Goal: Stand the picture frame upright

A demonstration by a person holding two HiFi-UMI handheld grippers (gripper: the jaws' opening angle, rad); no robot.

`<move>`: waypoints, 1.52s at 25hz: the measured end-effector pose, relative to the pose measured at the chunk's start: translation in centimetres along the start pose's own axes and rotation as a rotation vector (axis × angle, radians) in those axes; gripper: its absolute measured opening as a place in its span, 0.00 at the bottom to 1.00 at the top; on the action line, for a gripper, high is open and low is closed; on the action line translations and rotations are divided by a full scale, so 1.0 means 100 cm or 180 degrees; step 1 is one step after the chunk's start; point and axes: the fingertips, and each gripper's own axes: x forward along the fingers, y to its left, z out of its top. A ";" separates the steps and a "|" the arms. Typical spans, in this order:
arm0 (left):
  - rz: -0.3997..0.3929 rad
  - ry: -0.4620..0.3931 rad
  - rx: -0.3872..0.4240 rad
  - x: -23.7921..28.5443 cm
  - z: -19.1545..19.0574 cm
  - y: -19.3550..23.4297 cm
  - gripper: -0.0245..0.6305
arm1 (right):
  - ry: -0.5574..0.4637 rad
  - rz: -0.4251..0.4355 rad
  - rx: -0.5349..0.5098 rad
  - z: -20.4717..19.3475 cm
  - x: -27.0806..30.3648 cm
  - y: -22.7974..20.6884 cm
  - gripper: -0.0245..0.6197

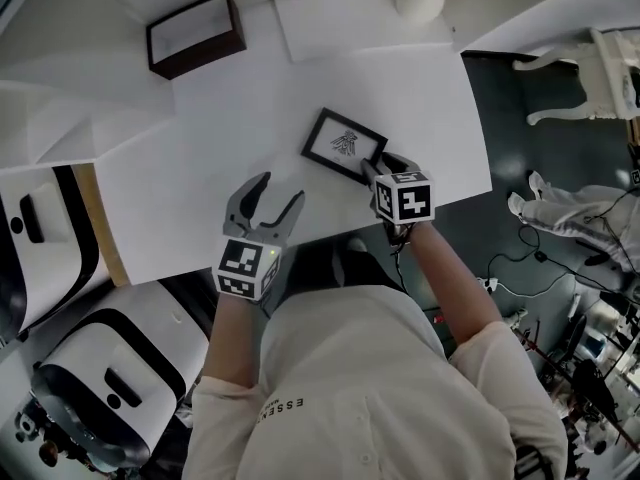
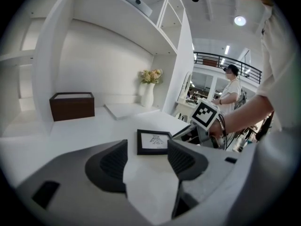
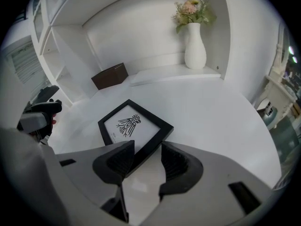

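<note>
Lying on white desk (image 1: 250, 128), picture frame (image 1: 344, 145) faces up.

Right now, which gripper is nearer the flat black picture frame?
Right. The right gripper grips a corner of the black picture frame; the left gripper hovers short of it, jaws open.

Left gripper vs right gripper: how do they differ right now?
The grey left gripper is open and empty; the grey right gripper is closed on an edge of the flat-lying black picture frame. The left gripper sits short of the frame, the right at its near corner. Both point down toward the white table.
</note>
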 end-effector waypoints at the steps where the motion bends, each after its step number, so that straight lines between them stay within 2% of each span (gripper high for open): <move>1: 0.0023 0.0010 -0.0020 -0.001 -0.003 -0.004 0.42 | 0.0005 0.0022 -0.0031 -0.002 -0.001 0.000 0.33; 14: 0.0347 -0.0004 -0.0388 -0.022 -0.038 -0.056 0.42 | 0.0047 0.0460 -0.0702 -0.032 -0.016 0.012 0.34; 22: 0.0474 0.0044 -0.0596 -0.035 -0.067 -0.078 0.42 | 0.0104 0.0655 -0.0999 -0.048 -0.026 0.015 0.34; 28: 0.0520 0.0070 -0.0708 -0.036 -0.085 -0.097 0.42 | 0.0180 0.0803 -0.1350 -0.067 -0.037 0.021 0.33; 38: 0.0385 0.0125 -0.1204 -0.023 -0.113 -0.124 0.42 | 0.0258 0.0995 -0.1851 -0.080 -0.051 0.007 0.33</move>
